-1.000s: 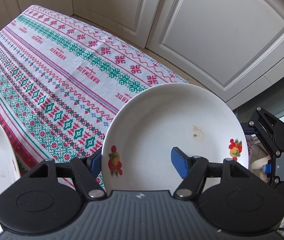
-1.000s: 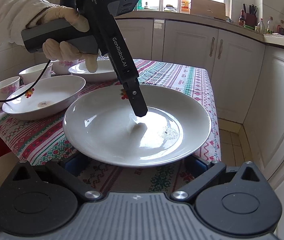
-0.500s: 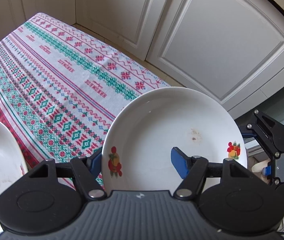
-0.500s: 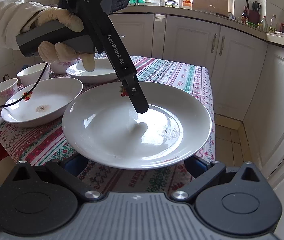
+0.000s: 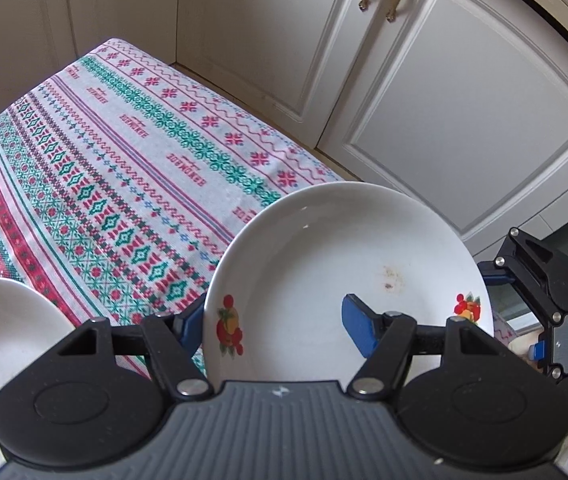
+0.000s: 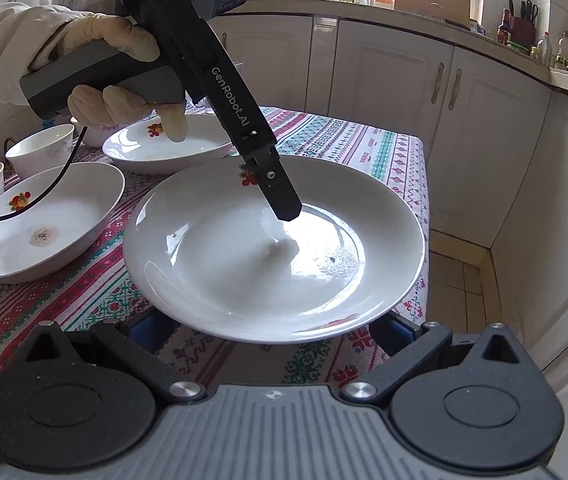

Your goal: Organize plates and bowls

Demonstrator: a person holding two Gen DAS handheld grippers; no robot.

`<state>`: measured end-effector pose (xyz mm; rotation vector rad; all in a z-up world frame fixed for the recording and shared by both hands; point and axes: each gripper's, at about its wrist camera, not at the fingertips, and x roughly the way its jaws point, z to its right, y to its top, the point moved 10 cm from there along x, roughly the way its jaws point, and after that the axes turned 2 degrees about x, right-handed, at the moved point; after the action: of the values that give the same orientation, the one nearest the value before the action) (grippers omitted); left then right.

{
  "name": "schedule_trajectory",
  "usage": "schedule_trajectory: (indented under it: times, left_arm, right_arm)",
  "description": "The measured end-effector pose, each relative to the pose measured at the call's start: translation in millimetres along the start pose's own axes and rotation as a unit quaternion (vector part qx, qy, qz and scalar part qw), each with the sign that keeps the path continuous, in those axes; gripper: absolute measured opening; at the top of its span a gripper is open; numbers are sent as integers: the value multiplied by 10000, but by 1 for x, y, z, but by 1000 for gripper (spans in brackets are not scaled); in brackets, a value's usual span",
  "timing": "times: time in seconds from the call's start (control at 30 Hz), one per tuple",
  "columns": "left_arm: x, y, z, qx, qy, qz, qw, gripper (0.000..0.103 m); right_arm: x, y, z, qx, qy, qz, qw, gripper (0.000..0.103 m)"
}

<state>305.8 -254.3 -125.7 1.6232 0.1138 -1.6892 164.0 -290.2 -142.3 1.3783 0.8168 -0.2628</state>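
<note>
Right wrist: 3 plates (image 6: 275,248), 3 bowls (image 6: 39,150); left gripper (image 5: 279,322) clamps 1 plate, right jaws unclear.

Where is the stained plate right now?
In the right wrist view, the stained plate sits on the tablecloth at left, beside the lifted plate.

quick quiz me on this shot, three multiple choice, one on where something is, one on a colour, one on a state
1. The right gripper has its fingers:
A. above the plate
B. beneath the plate's near edge
C. far off to one side of the plate

2. The left gripper has pads coloured:
A. blue
B. red
C. green

3. The left gripper is:
A. open, clear of the plate
B. shut on the plate's rim
C. shut on nothing

Answers: 1 B, the plate's edge overlaps both fingers; 2 A, one blue pad lies inside the plate; 3 B, one finger sits inside the rim, the other outside.
</note>
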Motion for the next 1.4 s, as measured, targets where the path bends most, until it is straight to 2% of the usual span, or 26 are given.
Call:
schedule_trajectory:
  times: [0.33,0.7,0.83,1.0,1.07,1.13,1.3,1.4]
  left_arm:
    - [17,8,-16,-41,57,21,10000,68]
    - [16,8,-15,69,152,76,9998,69]
    - [11,7,-14,40,214,143,9997,72]
    - [-13,4,-8,141,467,467,9977,80]
    - [-28,3,-4,211,625,663,9956,82]
    - [-44,1,0,235,743,899,9929,87]
    - [-86,-8,11,124,1015,1500,9834,90]
    - [-106,-23,21,-20,1105,1688,9794,90]
  right_arm:
    - [21,4,9,92,-66,-103,9999,103]
    - [24,7,11,122,-148,-78,9998,103]
    - [22,7,10,139,-139,-63,9998,103]
    - [13,6,11,194,-199,-80,9996,103]
    - [8,4,10,205,-256,-97,9994,103]
    - [2,3,6,217,-272,-124,9993,103]
    - [-18,3,-10,167,-268,-16,9995,103]
    - [-28,4,-22,80,-225,74,9997,103]
